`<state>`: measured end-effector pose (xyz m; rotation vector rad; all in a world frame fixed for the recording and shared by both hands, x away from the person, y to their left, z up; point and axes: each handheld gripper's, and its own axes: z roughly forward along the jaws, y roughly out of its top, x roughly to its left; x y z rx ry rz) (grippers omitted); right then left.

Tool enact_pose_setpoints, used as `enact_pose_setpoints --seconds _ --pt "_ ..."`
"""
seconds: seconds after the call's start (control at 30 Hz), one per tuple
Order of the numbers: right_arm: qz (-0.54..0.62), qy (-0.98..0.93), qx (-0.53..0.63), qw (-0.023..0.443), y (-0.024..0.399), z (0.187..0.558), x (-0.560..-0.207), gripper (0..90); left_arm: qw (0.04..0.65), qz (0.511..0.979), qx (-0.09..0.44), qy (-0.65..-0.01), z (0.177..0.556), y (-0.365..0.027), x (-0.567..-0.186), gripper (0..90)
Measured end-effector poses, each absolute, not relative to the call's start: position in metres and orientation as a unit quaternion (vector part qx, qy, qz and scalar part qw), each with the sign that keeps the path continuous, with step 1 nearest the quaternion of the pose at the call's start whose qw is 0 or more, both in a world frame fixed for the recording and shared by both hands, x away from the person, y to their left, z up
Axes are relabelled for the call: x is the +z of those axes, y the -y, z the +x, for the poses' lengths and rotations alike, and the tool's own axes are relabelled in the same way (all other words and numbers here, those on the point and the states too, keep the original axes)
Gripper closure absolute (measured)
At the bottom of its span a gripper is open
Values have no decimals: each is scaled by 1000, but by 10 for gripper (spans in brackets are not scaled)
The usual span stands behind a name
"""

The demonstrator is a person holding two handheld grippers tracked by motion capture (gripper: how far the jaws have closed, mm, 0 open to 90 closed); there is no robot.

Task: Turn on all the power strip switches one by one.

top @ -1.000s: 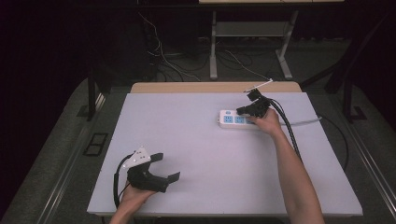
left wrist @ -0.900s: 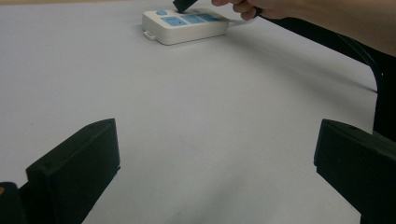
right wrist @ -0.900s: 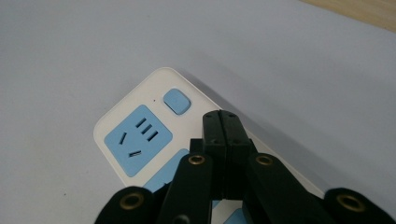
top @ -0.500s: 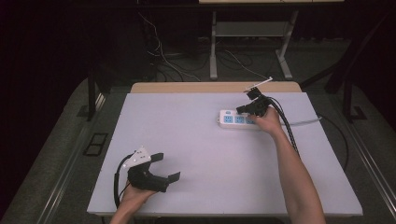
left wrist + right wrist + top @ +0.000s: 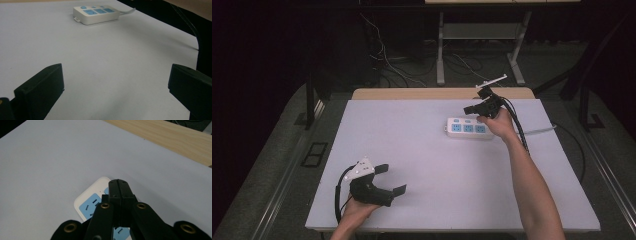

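A white power strip point(image 5: 468, 128) with blue sockets lies on the far right part of the white table top point(image 5: 422, 150); its white cord runs off to the right. My right gripper point(image 5: 472, 109) hovers just above the strip's far side, jaws pressed together with nothing between them; in the right gripper view the shut tips point(image 5: 119, 185) sit over the strip's end point(image 5: 90, 199). My left gripper point(image 5: 393, 179) rests near the front left of the table, jaws wide apart and empty. In the left gripper view the power strip point(image 5: 96, 14) lies far ahead.
A bare wooden strip point(image 5: 412, 93) edges the table's far side. Beyond it stand metal table legs and loose cables point(image 5: 407, 60) on a dark floor. A black cable point(image 5: 518, 131) trails from the right gripper along the forearm.
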<state>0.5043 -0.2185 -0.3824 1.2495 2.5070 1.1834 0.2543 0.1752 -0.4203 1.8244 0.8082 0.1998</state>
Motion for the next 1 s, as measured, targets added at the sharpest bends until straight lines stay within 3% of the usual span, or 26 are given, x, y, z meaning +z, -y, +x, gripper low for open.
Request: enact_pose_setpoints --seconds 0.37,1.0 --pt "402 -831 381 48 203 509 -380 900 540 764 86 -341 255 -177 -420 0" --pt "407 -838 363 32 189 517 -411 899 540 765 87 -340 256 -178 -420 0"
